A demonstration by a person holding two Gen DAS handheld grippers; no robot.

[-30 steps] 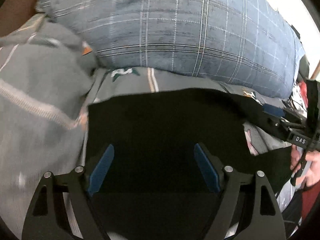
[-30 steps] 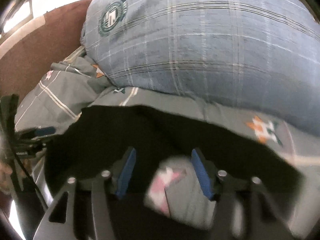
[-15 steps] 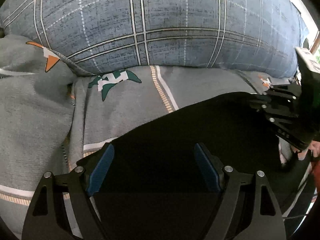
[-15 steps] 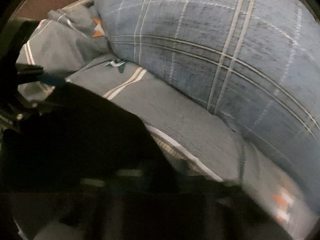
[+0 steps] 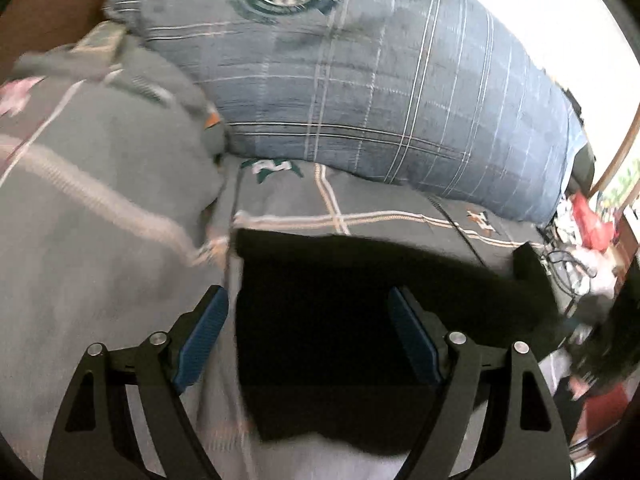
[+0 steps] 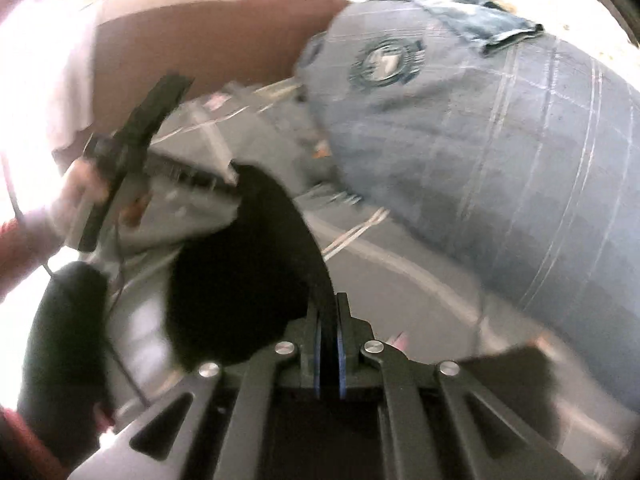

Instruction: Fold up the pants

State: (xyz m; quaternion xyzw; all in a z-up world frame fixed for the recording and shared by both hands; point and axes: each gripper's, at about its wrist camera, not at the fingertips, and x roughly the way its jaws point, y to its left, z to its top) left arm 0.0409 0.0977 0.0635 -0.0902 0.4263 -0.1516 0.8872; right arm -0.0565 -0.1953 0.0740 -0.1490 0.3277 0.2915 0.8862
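My right gripper (image 6: 329,344) is clamped on a raised edge of the black pants (image 5: 360,308), which lie across the bed (image 5: 100,280) below the pillow (image 5: 380,92), between my left gripper's (image 5: 308,340) wide-open jaws.

Daylight flooded in from the upper right of the left wrist view and the upper left of the right wrist view, blowing those corners out to white. Both pictures were smeared by motion blur, and the black pants (image 5: 320,312) showed no detail. Fisheye curvature bent the edges, ringed by dark vignette.
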